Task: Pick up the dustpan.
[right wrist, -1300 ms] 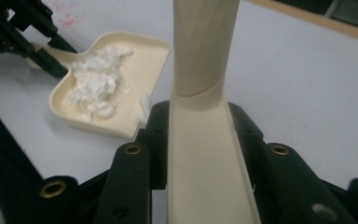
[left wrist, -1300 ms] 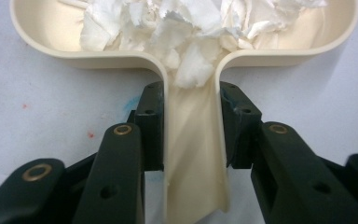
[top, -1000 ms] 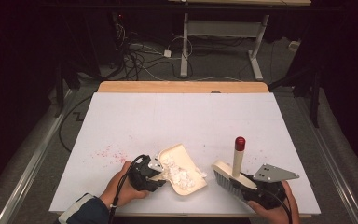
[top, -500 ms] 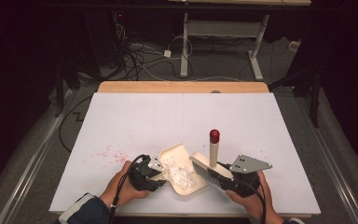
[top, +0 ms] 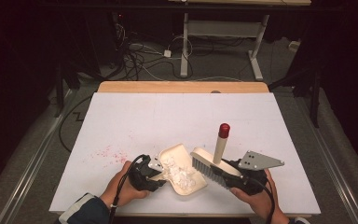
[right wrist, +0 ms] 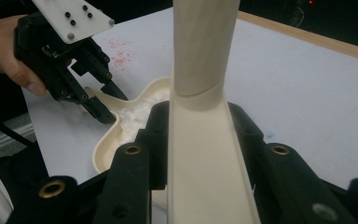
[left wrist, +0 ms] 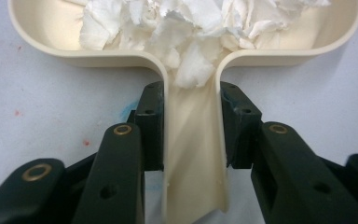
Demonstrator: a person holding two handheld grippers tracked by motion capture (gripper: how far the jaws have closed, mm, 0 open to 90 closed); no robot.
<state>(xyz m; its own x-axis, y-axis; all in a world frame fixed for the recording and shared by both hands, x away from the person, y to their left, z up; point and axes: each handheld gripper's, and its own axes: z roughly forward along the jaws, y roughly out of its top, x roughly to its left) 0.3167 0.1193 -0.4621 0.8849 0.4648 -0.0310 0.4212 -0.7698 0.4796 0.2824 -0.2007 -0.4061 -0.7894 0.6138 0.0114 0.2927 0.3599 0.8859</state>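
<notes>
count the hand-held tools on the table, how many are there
2. The left black two-jaw tool sits near the table's front edge, clamped on the cream plastic dustpan's handle. The right black two-jaw tool is beside it, gripping the cream brush's handle.

From my seat, the far half of the white table (top: 186,112) lay open for passing. Near the front edge, the dustpan (top: 186,179) with its paper scraps (top: 176,170) and the brush (top: 213,163) stood close together, blocking the way between my hands.
</notes>
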